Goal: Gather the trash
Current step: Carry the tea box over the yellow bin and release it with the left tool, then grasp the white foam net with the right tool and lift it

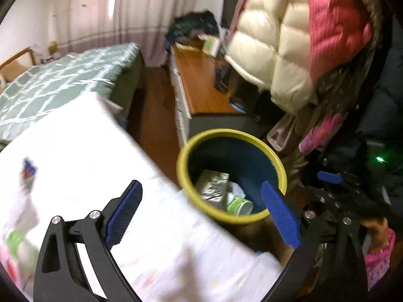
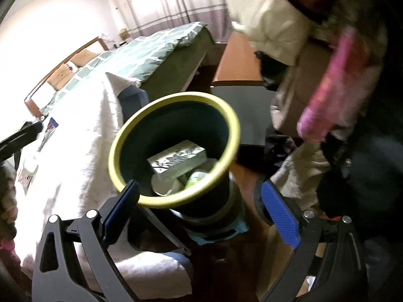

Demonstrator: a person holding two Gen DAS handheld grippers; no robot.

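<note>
Both the left gripper (image 1: 201,214) and right gripper (image 2: 201,212) gape empty; either could knock the yellow-rimmed dark blue bin (image 2: 228,115), lower centre, spilling its carton (image 2: 176,159).

My right gripper (image 2: 201,211) hangs with its blue-padded fingers (image 2: 279,216) spread wide, holding nothing. Between them, a little ahead, stands the dark trash bin (image 2: 216,196) with its yellow-green rim. Inside it lie a flat patterned box (image 2: 176,161), a green-and-white cup (image 2: 196,178) and a pale round piece I cannot identify. To my left a white cloth (image 2: 75,151) covers a surface. Beyond lies a bed with a green checked cover (image 2: 141,55), and puffy jackets (image 2: 272,25) hang at upper right.
</note>
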